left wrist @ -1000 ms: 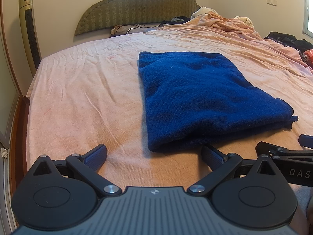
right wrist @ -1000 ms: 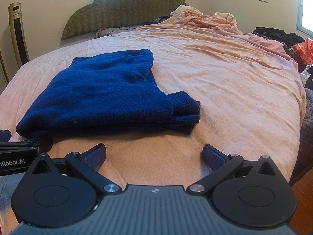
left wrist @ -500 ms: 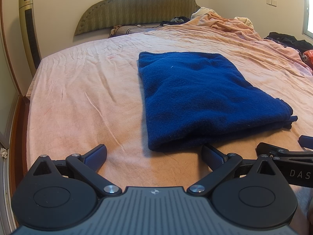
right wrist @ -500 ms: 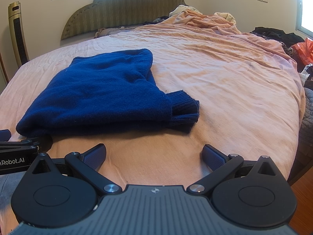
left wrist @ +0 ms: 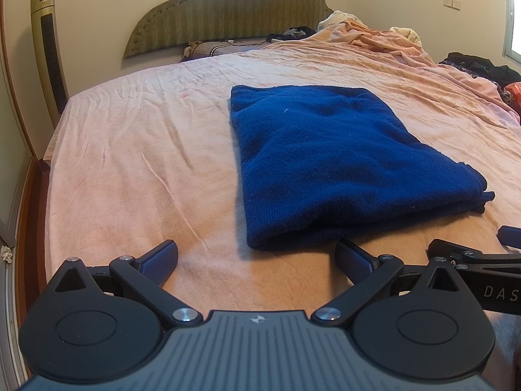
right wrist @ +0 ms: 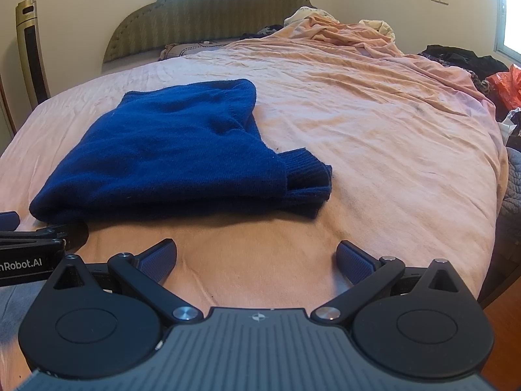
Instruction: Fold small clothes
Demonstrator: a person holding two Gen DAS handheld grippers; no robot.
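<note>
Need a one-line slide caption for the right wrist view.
Open right gripper faces folded blue sweater on pink bedsheet.

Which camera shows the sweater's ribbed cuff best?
The right wrist view: the cuff sticks out on the sweater's right side, ribbing clear. The left wrist view shows only a dark sliver of it at the sweater's far right corner.

Pink-sheeted bed (left wrist: 136,150), padded green headboard (left wrist: 228,9), cream walls (left wrist: 91,16), bright window (right wrist: 511,9)
</note>
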